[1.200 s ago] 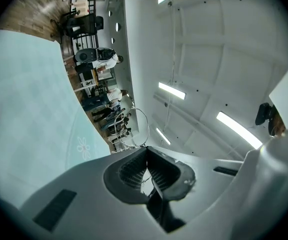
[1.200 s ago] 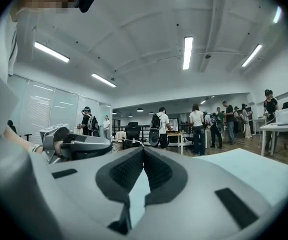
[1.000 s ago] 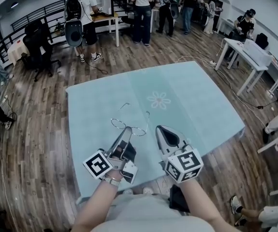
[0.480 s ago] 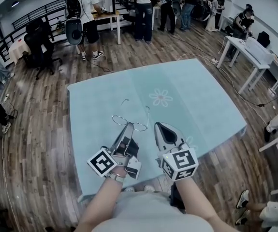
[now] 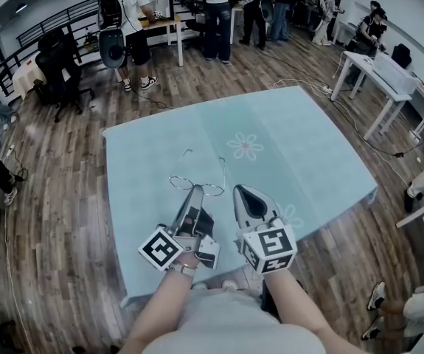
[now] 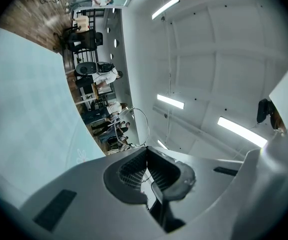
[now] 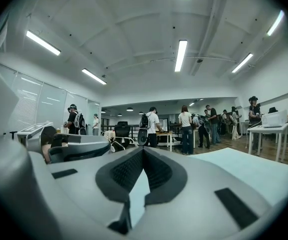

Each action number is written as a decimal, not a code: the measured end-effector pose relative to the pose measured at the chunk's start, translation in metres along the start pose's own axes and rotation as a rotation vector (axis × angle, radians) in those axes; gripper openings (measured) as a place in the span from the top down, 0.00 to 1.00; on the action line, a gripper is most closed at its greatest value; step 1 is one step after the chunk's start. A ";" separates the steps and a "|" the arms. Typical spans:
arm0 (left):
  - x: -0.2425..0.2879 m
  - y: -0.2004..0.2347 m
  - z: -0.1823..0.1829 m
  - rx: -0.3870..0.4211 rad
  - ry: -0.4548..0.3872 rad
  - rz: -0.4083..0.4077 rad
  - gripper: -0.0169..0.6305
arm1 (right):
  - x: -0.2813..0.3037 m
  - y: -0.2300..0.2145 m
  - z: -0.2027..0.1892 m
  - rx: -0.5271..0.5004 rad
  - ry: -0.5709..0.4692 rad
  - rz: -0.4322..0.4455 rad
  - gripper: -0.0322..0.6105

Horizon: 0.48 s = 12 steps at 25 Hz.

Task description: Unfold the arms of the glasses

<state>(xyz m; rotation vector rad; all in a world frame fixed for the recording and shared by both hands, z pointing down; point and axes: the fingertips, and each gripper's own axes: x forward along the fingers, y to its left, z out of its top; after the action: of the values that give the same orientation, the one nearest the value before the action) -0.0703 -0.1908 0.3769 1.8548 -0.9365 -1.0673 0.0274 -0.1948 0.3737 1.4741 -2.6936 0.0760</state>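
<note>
While the head view shows the glasses (image 5: 197,184) over the near middle of the teal table (image 5: 307,161), both arms seemingly already spread toward the far side, the left gripper view catches your left gripper (image 6: 145,150) pinching the wire frame. The right gripper view finds your right gripper (image 7: 142,151) with jaws pressed together on nothing. Next, probably: set down gently, let go.
</note>
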 end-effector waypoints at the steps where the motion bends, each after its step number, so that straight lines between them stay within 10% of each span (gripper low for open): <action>1: 0.000 0.000 0.000 -0.001 -0.002 -0.002 0.96 | 0.000 0.000 0.000 0.002 -0.002 -0.003 0.94; 12: -0.003 0.001 -0.001 -0.008 -0.023 -0.005 0.96 | -0.002 -0.001 -0.003 0.009 0.002 -0.016 0.94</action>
<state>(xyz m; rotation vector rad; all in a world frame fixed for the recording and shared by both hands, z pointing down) -0.0705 -0.1884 0.3786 1.8432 -0.9393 -1.0959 0.0300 -0.1933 0.3770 1.4977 -2.6830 0.0880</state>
